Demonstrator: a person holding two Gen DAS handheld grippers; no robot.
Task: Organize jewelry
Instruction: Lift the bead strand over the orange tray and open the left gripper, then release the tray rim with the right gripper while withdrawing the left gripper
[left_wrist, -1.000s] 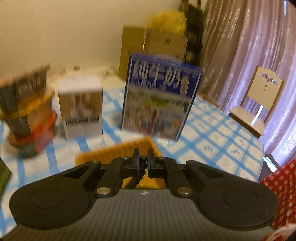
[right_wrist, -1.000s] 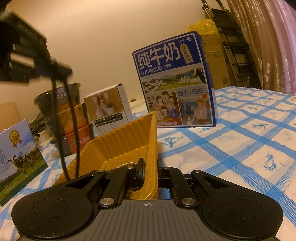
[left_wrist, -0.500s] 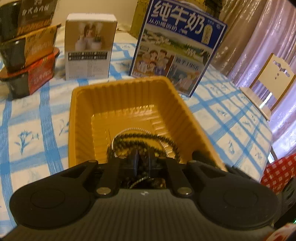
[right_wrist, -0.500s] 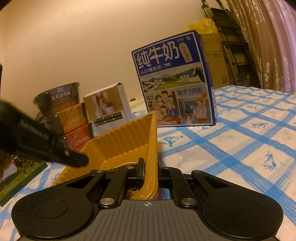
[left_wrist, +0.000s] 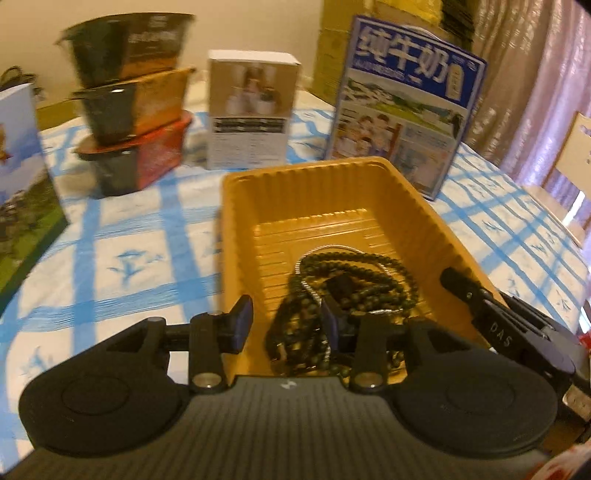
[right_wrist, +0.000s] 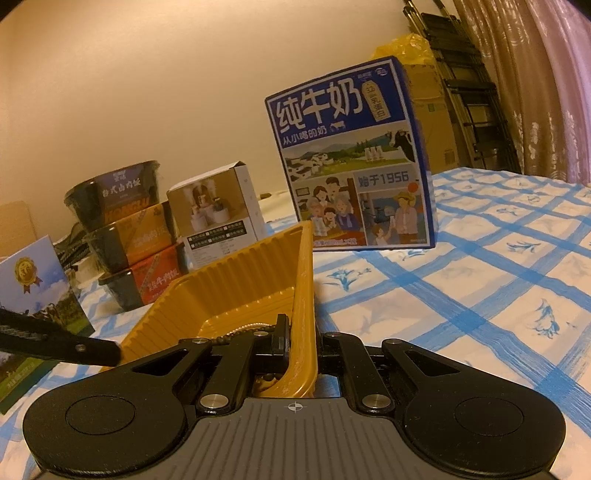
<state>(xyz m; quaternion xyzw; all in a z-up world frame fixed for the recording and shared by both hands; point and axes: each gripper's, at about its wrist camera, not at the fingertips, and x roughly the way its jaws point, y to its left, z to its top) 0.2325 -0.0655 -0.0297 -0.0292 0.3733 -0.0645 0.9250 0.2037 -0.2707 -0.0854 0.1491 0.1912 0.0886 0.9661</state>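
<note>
Checked tablecloth (right_wrist: 461, 295); left gripper (left_wrist: 286, 325) opening over beads (left_wrist: 351, 280); right gripper (right_wrist: 301, 338) clamps tray (right_wrist: 236, 269).

milk carton (right_wrist: 354, 155), stacked bowls (right_wrist: 125, 236), small box (right_wrist: 218, 210)

A table (right_wrist: 498, 295) under a blue-checked white cloth carries a yellow tray (left_wrist: 332, 184), a blue milk carton (right_wrist: 351, 155) behind it, a small white box (left_wrist: 251, 114), three stacked bowls (left_wrist: 129, 103), and another carton (right_wrist: 33, 280) at the left edge.
</note>
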